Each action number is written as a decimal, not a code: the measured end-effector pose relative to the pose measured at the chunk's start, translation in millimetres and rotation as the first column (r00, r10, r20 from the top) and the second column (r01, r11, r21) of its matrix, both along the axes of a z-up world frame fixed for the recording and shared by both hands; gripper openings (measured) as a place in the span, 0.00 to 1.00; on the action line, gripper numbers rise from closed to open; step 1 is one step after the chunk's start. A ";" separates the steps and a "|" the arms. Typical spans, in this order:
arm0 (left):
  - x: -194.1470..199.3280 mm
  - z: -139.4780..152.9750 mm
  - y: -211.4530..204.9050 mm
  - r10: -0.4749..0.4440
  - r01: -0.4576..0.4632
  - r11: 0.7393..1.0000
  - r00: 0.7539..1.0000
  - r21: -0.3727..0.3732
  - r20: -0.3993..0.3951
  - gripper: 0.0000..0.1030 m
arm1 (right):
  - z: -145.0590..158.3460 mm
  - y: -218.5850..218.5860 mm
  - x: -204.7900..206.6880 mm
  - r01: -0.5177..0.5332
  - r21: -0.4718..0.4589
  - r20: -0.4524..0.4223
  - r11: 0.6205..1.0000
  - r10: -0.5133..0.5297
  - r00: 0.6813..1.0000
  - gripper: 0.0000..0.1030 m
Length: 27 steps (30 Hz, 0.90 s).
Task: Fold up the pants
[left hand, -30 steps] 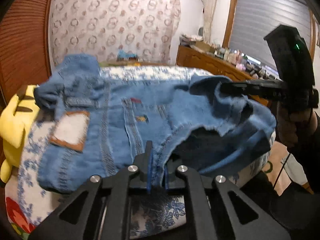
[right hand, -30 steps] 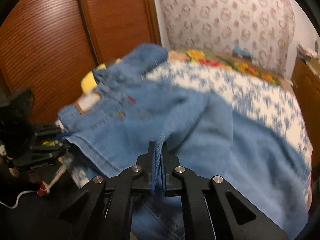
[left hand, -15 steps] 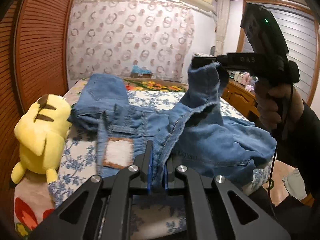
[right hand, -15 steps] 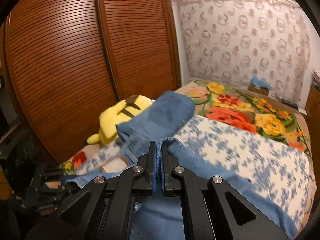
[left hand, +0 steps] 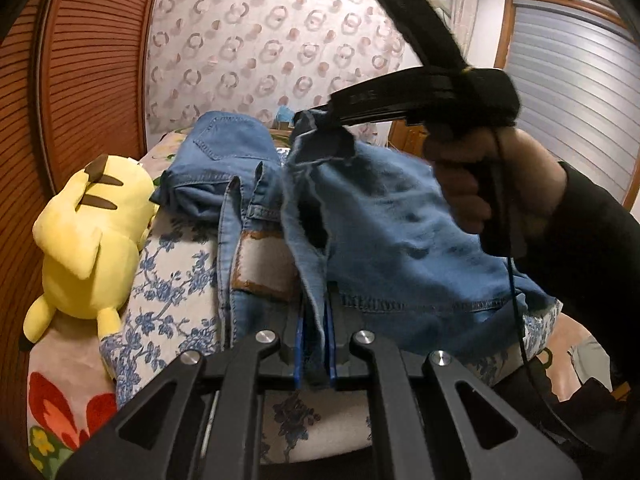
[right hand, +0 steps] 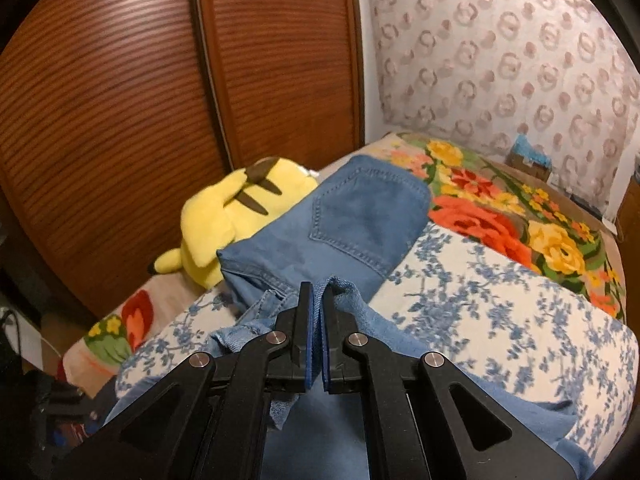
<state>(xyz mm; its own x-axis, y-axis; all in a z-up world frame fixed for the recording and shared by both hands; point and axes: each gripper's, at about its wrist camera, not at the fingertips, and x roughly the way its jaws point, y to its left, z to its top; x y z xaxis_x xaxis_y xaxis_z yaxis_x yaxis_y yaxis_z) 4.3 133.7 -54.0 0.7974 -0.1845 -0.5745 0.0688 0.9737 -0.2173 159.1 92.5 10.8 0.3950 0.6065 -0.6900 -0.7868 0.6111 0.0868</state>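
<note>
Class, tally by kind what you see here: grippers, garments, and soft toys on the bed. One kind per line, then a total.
Grippers: 2, left gripper and right gripper, each shut on the jeans
Garments: 1, the jeans
Soft toys: 1, yellow plush
Total: 4

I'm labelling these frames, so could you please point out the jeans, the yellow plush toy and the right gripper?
jeans (right hand: pixel 360 216): right wrist view, on the back pocket.
yellow plush toy (left hand: pixel 86 236): left wrist view, on its back.
right gripper (right hand: pixel 317 300): right wrist view, between the fingertips shut on denim.
</note>
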 end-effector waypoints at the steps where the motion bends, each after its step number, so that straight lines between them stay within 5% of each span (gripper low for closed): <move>1: -1.1 -0.7 0.4 -0.002 0.002 1.000 1.000 -0.003 -0.003 0.05 | -4.1 5.5 1.3 -0.004 -0.004 -0.009 1.000 0.004 1.000 0.00; 6: 0.2 -5.1 3.3 0.002 -0.002 1.000 1.000 0.002 -0.026 0.15 | -16.7 20.6 2.3 -0.003 -0.037 -0.030 0.999 0.002 1.000 0.03; 8: 0.6 -5.6 6.0 0.014 -0.014 1.000 1.000 -0.002 -0.026 0.23 | -17.1 20.4 2.7 0.004 -0.047 -0.032 0.999 -0.005 0.999 0.11; 10: 0.7 -4.8 8.8 0.028 -0.028 1.000 0.999 -0.003 -0.023 0.29 | -12.0 13.2 2.5 0.008 -0.041 -0.019 0.999 -0.009 1.000 0.30; 13: -0.7 -1.7 9.8 0.044 -0.044 0.999 0.999 0.007 -0.014 0.34 | 1.1 -4.7 5.3 0.032 -0.033 0.017 0.999 -0.031 0.999 0.37; 19: -4.1 4.1 6.7 0.067 -0.068 0.997 0.998 0.024 0.014 0.35 | 14.6 -61.1 7.7 0.101 -0.049 0.077 0.994 -0.097 0.992 0.41; 27: -13.1 10.1 0.0 0.073 -0.074 0.997 0.996 0.030 0.055 0.35 | -30.1 -155.1 10.7 0.204 -0.089 0.043 0.975 -0.200 0.979 0.41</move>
